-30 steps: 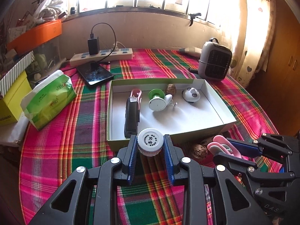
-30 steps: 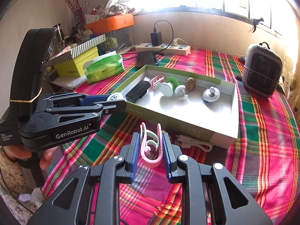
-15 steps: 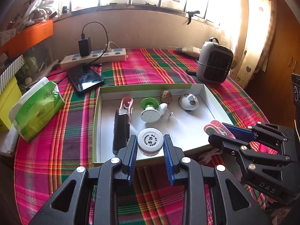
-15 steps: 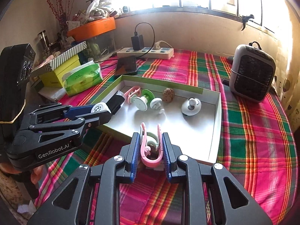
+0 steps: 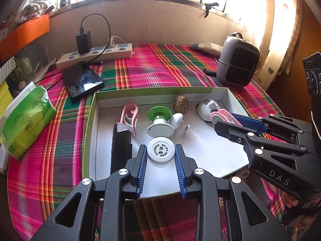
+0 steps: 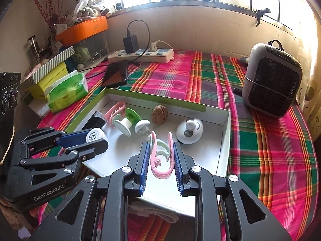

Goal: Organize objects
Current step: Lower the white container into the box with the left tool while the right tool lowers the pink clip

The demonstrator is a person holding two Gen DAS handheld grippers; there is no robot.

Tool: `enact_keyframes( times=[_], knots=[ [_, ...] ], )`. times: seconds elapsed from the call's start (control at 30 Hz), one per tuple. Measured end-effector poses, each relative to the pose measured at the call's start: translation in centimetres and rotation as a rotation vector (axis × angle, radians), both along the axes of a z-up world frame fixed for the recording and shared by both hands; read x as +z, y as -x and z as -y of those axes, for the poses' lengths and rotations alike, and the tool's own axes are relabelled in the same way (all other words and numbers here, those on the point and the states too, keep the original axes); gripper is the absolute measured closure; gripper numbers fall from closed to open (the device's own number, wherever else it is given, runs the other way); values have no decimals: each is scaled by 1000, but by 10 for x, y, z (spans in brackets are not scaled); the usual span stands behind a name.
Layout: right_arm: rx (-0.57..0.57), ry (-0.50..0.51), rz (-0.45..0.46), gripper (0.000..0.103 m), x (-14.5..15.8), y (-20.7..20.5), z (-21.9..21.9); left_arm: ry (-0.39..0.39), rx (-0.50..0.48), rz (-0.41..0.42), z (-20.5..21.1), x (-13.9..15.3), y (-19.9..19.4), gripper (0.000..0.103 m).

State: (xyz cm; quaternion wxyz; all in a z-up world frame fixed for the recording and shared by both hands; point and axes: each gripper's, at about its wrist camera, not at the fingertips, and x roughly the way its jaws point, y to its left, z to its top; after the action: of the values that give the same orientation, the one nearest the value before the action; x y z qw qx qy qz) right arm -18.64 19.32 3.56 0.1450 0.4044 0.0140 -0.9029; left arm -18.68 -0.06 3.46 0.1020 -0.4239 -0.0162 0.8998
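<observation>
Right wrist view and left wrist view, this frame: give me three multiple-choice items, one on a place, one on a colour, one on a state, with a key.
1. Where is the walnut?
A. in the white box
B. on the phone
C. on the heater

2. What colour is the clip in the right gripper?
A. blue
B. pink
C. yellow

3. What is the left gripper doing?
A. standing empty
B. holding a cable
C. gripping a white-capped bottle

Key: 1 A, it lies by the box's far wall. 2 B, pink arms show between the fingers. 3 C, the cap sits between both pads.
</observation>
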Motion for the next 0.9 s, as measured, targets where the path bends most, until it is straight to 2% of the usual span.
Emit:
enact_keyframes(
  times=[0.47, 0.9],
  knots=[
    [15, -9, 39, 78, -13, 29, 3, 20, 1, 42, -5, -15, 20, 77],
    [29, -17, 67, 78, -24, 40, 9, 32, -2, 42, -7, -19, 27, 77]
  ],
)
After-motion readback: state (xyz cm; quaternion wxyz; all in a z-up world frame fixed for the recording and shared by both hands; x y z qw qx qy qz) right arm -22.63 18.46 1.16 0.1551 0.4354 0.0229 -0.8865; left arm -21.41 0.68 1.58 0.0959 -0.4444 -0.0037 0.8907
